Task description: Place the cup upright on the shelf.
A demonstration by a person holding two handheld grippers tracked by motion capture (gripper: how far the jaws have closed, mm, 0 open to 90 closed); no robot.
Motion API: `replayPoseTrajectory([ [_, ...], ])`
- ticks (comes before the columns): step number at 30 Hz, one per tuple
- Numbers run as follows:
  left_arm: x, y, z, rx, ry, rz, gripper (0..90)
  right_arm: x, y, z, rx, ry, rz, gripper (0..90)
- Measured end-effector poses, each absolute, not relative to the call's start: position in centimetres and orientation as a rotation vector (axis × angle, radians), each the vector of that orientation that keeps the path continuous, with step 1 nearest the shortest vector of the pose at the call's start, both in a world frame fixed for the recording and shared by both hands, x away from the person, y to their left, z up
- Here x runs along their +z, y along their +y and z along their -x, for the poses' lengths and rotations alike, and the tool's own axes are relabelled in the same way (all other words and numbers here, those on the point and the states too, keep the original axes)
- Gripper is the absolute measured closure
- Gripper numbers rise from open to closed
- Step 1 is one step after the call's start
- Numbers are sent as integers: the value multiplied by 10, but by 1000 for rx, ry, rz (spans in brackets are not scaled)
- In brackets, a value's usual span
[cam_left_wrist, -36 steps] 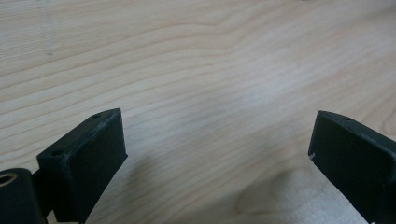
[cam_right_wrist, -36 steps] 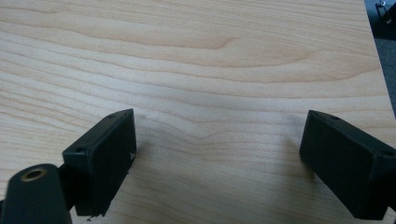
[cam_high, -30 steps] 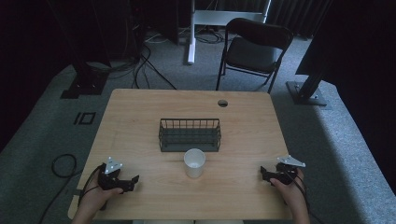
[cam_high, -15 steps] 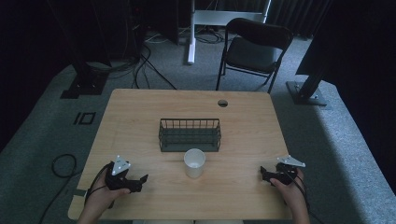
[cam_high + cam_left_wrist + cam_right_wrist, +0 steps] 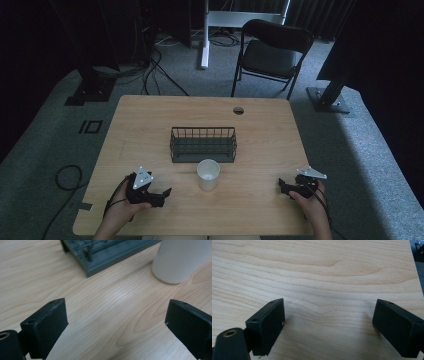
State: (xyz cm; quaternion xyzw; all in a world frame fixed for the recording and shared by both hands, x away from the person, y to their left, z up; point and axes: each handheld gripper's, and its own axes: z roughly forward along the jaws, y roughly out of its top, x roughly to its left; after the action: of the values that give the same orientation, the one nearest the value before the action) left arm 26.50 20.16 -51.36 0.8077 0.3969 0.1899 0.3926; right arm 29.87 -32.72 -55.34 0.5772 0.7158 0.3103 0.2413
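Left claw (image 5: 161, 192): released, empty, aimed at cup (image 5: 208, 174) just ahead, rack (image 5: 203, 144) beyond; likely lining up a grasp. Right claw (image 5: 283, 185): released, empty, idle over bare surface (image 5: 260, 130).

Both hands low at the near table (image 5: 150, 120) edge, each gripper spread wide and empty.

The left hand (image 5: 119, 212) comes in at the table's near left corner and holds the left gripper (image 5: 161, 194) just above the wood, its jaws spread wide and aimed toward the table's middle. The right hand (image 5: 311, 204) sits at the near right corner, well apart from the left. It holds the right gripper (image 5: 284, 186) low over the table, jaws wide apart with bare wood between them, pointing in from the right edge.
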Motion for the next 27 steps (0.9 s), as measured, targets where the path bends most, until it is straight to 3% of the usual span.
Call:
replayPoseTrajectory([
  [27, -506, 139, -271, 398, 775, -2034, 48, -553, -327, -299, 848, 1958, -1578, 106],
])
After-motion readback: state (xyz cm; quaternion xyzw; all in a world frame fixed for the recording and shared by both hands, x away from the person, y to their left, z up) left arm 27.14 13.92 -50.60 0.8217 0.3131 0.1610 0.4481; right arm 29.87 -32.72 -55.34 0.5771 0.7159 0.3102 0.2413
